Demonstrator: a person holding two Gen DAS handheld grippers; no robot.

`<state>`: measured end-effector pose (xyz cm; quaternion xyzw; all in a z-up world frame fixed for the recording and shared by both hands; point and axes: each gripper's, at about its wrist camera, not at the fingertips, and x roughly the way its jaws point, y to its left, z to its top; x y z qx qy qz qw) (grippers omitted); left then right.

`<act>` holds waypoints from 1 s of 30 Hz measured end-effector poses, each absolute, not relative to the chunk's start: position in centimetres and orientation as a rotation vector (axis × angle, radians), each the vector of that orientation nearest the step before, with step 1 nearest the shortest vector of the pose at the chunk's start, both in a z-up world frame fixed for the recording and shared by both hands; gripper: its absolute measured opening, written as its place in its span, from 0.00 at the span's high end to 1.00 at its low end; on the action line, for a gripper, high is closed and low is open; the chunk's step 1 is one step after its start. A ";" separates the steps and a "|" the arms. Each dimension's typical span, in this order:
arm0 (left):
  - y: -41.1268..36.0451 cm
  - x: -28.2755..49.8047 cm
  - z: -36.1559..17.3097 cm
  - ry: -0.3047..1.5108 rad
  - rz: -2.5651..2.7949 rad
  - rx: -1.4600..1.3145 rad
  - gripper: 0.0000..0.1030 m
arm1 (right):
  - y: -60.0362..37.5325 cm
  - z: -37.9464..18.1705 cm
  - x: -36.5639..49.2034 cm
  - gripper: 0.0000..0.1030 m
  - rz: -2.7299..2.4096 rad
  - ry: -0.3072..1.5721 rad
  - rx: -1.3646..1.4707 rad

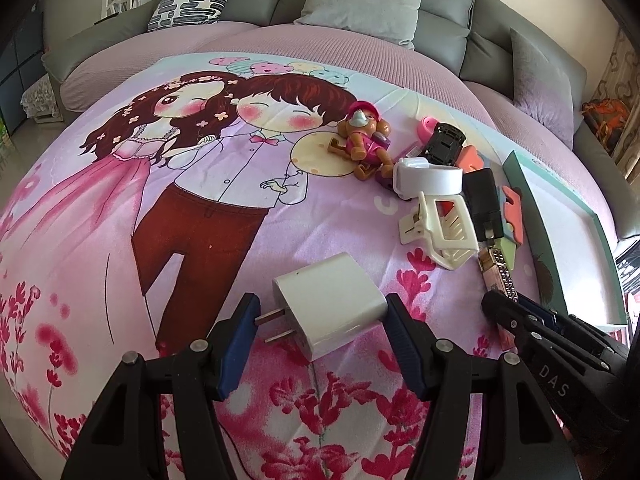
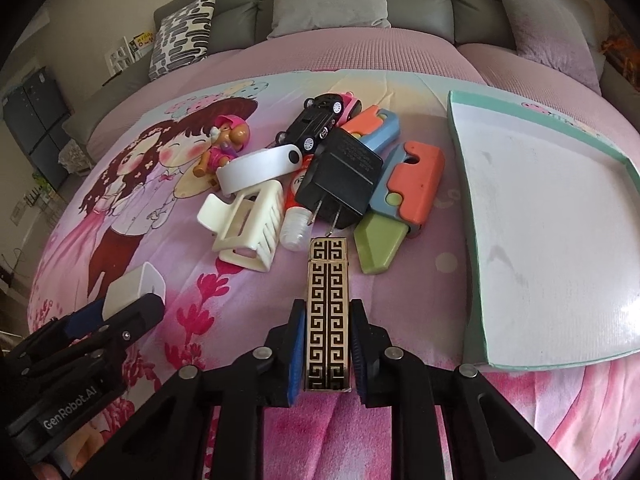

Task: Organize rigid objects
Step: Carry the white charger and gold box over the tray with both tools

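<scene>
- The left gripper (image 1: 320, 316) has its blue-padded jaws around a white charger (image 1: 330, 306), which lies on the printed bedsheet (image 1: 120, 240). In the left wrist view the right pad sits against the charger's side, while the left pad stands by the tips of its two prongs; whether that pad presses on them cannot be told.
- The right wrist view shows that gripper only from the side, low at the left edge, with one corner of the charger poking above it.
- The right gripper (image 2: 327, 344) is pinched on a flat lighter (image 2: 328, 312) with a gold and black key pattern, pads tight on both long sides.
- In the left wrist view the lighter appears only as a thin strip beside the right gripper's black fingers.
- The pile of things is clearest in the right wrist view: a black plug (image 2: 342, 176), a toy car (image 2: 316, 122), a white band (image 2: 260, 168), a cream hair clip (image 2: 248, 228), two toy knives in orange, blue and green, and a small dog figure (image 2: 224, 144).
- A shallow white box lid (image 2: 552, 216) with a teal rim lies to the right of the pile, bare inside; the left wrist view catches it only edge-on.
</scene>
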<state>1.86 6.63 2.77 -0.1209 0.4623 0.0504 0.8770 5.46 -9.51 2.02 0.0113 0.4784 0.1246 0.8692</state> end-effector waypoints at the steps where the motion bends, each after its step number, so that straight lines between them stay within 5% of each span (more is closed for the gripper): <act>1: 6.6 1.8 3.0 0.961 0.104 -0.252 0.37 | -9.8 2.3 5.4 0.79 0.262 0.998 0.040; 18: 0.8 6.9 15.2 0.705 -0.022 -0.151 0.37 | -18.5 13.0 8.1 0.79 0.119 0.724 0.230; 30: -10.7 13.3 15.6 0.714 -0.177 -0.053 0.37 | -29.1 11.0 10.7 0.79 -0.108 0.731 0.285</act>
